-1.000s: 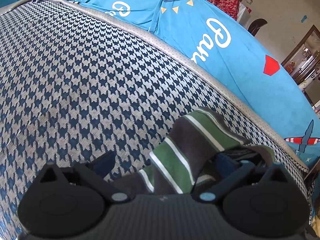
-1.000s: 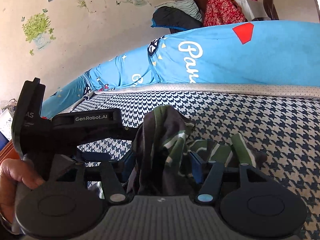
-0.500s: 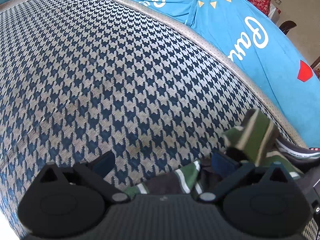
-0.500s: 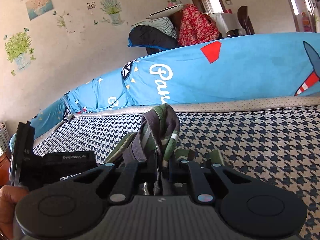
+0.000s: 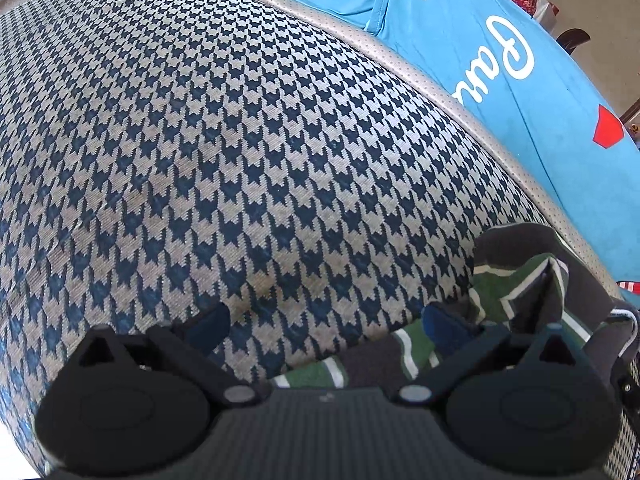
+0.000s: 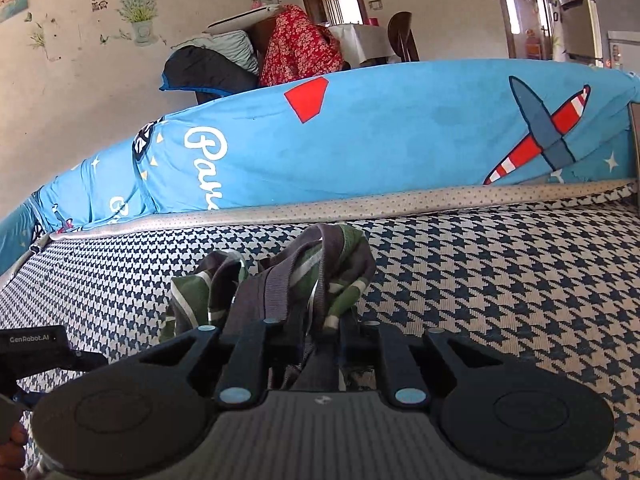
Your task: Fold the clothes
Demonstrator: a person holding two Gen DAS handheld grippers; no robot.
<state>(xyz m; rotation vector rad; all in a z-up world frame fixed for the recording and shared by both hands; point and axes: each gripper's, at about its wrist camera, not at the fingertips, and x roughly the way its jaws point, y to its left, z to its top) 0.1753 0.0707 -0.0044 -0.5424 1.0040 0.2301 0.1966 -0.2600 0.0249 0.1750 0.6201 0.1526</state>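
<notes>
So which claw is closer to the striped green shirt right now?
Right. The right claw has the striped green shirt bunched between its opening jaws; the left claw stands open over the houndstooth cover, shirt by one finger.

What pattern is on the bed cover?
Navy and beige houndstooth cover, clearest in the left wrist view.

Both of my wrist views are bright with daylight and well exposed. Around the houndstooth mattress the weave is crisp in the middle of the left view, then bends hard and smears toward the corners, where the fisheye circle goes black or blows out white at the lower left. In the right view the strongest light sits far behind the mattress, in the doorway, which is washed out. The blue cover behind it is evenly lit, with soft shadows and no glare.
</notes>
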